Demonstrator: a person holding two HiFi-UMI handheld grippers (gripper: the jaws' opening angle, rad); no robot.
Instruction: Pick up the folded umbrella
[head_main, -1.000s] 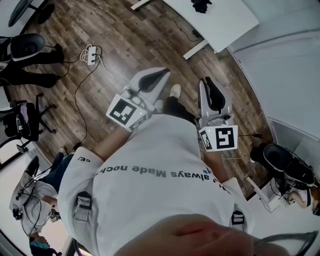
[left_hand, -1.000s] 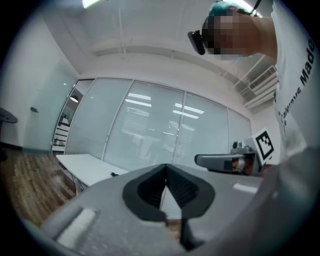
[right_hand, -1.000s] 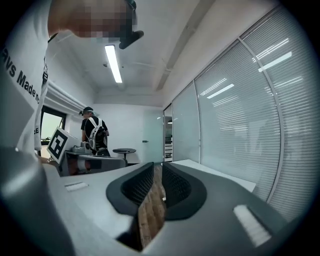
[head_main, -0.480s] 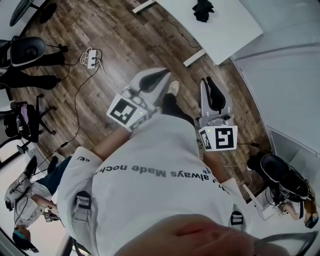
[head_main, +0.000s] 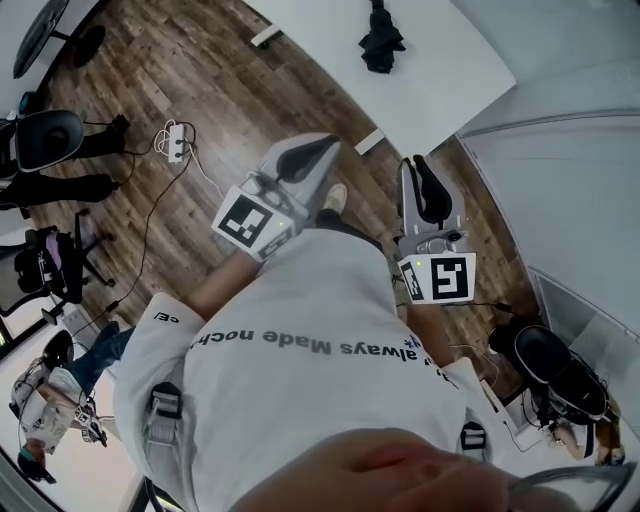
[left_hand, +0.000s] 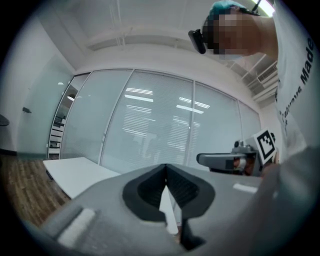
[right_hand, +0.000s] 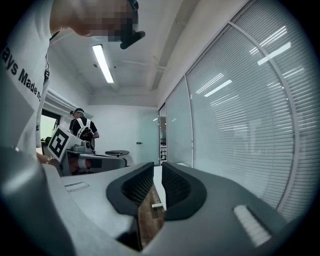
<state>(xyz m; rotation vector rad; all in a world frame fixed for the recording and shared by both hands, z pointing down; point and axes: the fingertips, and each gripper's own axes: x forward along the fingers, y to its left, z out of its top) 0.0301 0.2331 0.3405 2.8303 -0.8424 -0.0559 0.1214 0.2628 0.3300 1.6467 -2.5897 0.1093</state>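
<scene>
1. The room is an office with a wood-plank floor (head_main: 200, 90), glass partition walls (right_hand: 240, 110) hung with blinds, and a white table (head_main: 440, 70) standing ahead of the person.
2. Nearest the body, the left gripper (head_main: 322, 150) is held level in front of the torso. Its pads meet at the tips and nothing is caught between them.
3. The right gripper (head_main: 416, 168) sits alongside, off to the left gripper's right and apart from it. Its jaws are drawn in to a thin slit with nothing in it, and only floor shows through.
4. The folded umbrella (head_main: 380, 42), black, lies on the white table well ahead of both grippers, roughly on a line between them. Neither gripper is near it.
5. Its long axis runs away from the grippers, close to the direction they point. The bulkier, bunched end lies toward them and the slimmer end lies beyond. I cannot tell which end is the handle.
6. The step in hand looks like the approach, with no grasp begun. The next move would be to reach the table and spread one gripper's jaws. The jaws should then come down across the umbrella's long axis, at the bunched middle.
</scene>
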